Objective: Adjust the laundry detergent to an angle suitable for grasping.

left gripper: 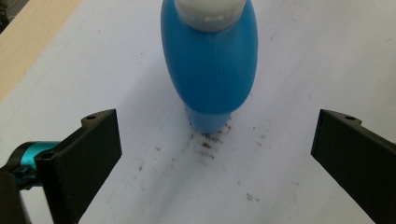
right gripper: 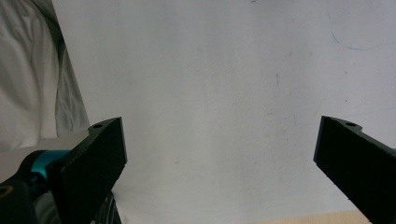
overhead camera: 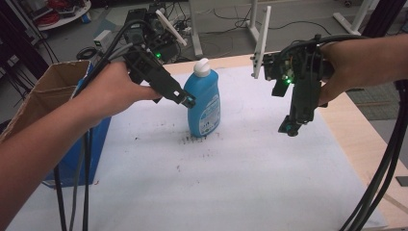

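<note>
White table covering [overhead camera: 231, 168] is carrying a blue bottle [overhead camera: 204, 103] standing upright near its middle. Left gripper [left gripper: 212, 154] is hovering just before it, jaws spread wide, touching nothing. Right gripper [right gripper: 219, 158] is hanging well apart, jaws equally wide, empty.

A blue bottle [left gripper: 208, 70] with a white cap [left gripper: 208, 11] is standing upright on a white table cover [left gripper: 303, 60], dark specks [left gripper: 208, 142] lying at its base, as the left gripper [left gripper: 215, 154] is hanging wide apart before it.
</note>
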Motion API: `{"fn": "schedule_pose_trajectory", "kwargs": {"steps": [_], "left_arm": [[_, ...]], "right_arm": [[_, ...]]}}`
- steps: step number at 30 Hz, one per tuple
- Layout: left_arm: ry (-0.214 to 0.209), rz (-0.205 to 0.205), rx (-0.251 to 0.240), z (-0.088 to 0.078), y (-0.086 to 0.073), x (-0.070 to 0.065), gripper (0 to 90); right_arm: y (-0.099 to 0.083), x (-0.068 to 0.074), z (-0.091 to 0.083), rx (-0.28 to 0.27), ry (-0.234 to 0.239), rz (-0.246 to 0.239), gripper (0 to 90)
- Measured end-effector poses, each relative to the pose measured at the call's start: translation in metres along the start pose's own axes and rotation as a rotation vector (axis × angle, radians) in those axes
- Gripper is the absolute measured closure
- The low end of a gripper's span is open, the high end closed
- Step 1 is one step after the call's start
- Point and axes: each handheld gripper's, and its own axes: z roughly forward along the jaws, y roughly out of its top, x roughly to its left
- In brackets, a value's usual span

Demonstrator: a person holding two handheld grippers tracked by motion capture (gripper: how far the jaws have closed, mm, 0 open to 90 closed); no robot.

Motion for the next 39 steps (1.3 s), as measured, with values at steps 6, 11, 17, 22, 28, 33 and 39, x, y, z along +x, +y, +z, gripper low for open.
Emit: {"fn": "schedule_pose_trajectory", "kwargs": {"steps": [6, 11, 17, 22, 28, 33, 39], "left_arm": [[0.001, 0.017, -0.026, 0.012, 0.005, -0.001, 1.7], [0.002, 0.016, -0.049, 0.021, 0.007, -0.003, 1.7], [-0.01, 0.001, -0.058, 0.034, 0.007, -0.003, 1.7], [-0.004, 0.01, -0.073, 0.042, 0.009, -0.004, 1.7], [-0.001, -0.002, -0.064, 0.051, 0.012, -0.004, 1.7], [0.006, -0.013, -0.057, 0.057, 0.014, -0.004, 2.0], [0.015, -0.023, -0.049, 0.063, 0.015, -0.003, 4.1]], "right_arm": [[0.0, -0.001, 0.0, -0.01, 0.001, -0.001, 1.8], [-0.001, -0.003, 0.001, -0.018, -0.005, -0.001, 1.8], [-0.002, -0.004, 0.002, -0.015, -0.002, 0.0, 1.8], [-0.002, -0.006, 0.003, -0.021, 0.0, -0.003, 1.8], [-0.004, -0.008, 0.004, -0.021, -0.001, 0.006, 1.9], [-0.004, -0.008, 0.004, -0.023, 0.001, 0.009, 1.8], [-0.005, -0.009, 0.005, -0.023, 0.004, -0.002, 1.8]]}}
